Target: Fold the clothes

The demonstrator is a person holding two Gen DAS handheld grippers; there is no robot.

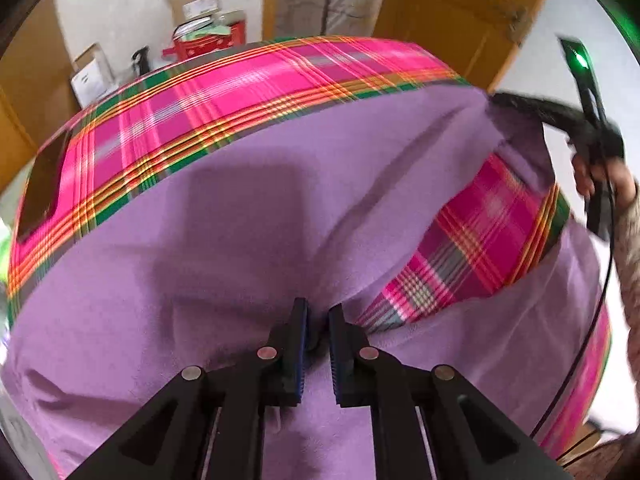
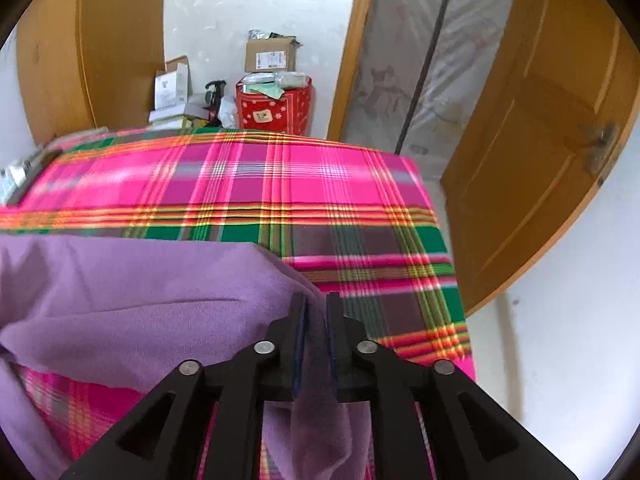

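Cloth [image 1: 224,240], purple, lay spread over my plaid sheet [image 1: 256,80]. My left tongs [image 1: 318,332] pinched a gathered fold of it near me, jaws nearly together. My right tongs [image 2: 316,332] pinched its corner above the sheet's right side.

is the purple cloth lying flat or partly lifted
Partly lifted. The purple cloth bunches between each tool's pads, left tool and right tool, and a raised edge exposes the plaid cover beneath.
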